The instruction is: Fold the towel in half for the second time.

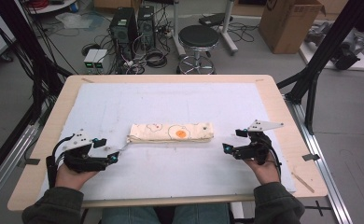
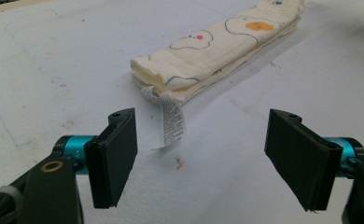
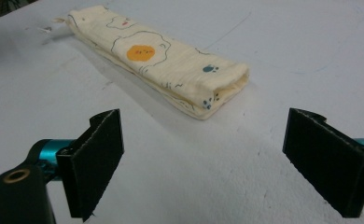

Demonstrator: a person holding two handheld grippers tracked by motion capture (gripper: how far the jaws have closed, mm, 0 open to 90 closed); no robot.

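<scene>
From the high view, a folded cream cloth — a long soft slab printed with fried-egg shapes — lies mid-desk on the white foam sheet, between the left tongs and right tongs, touching neither. In the left gripper view the left tongs gape wide and empty before a white care label — its print too small to read. The right gripper view shows the right tongs equally wide, empty, facing the cloth's rounded, crinkled end.

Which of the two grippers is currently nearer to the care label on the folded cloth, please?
Left. The left gripper sits just before the care label; the right gripper waits beyond the cloth's opposite end.
</scene>
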